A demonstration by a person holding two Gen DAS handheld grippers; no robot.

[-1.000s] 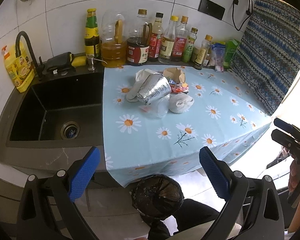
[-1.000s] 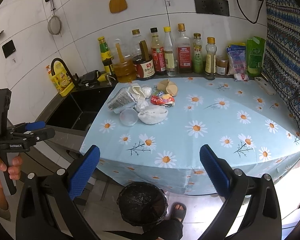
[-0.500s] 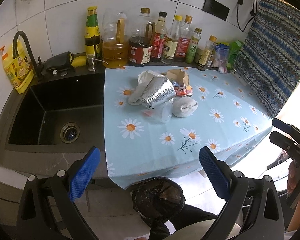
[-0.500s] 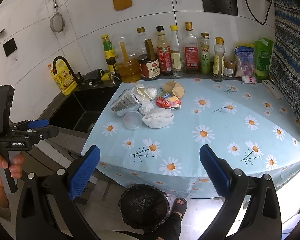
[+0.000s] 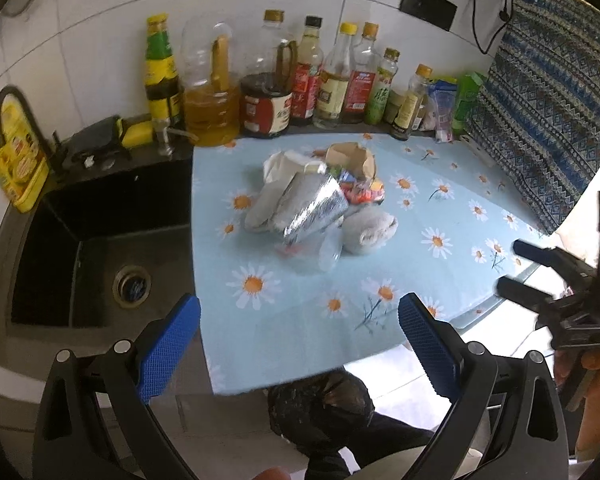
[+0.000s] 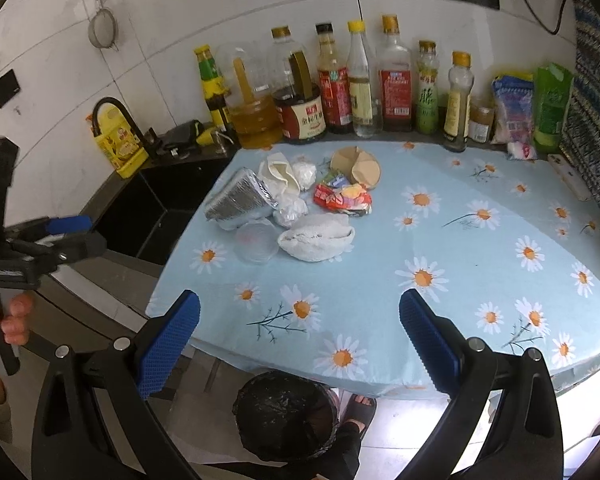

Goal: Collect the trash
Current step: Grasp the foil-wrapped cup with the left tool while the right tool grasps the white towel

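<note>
Trash [image 6: 292,200] heaped mid-surface [image 6: 460,248] near sink [image 5: 92,240]: foil tray, wrappers, white rag, clear lid. Left hand-held gripper [image 5: 298,344] and right hand-held gripper [image 6: 300,340] both released, empty, hovering above surface's near edge. Black-lined bin [image 6: 286,416] on floor below.

Legible text is minimal. The dark sauce jug [image 6: 302,114] in the row of bottles at the back of the counter carries a cream label with Chinese characters; these are too small and blurred to read reliably. The red labels on the adjacent bottles [image 6: 395,92], the green-labelled bottle [image 6: 426,104] and the yellow detergent container [image 6: 118,146] show print that cannot be resolved.
</note>
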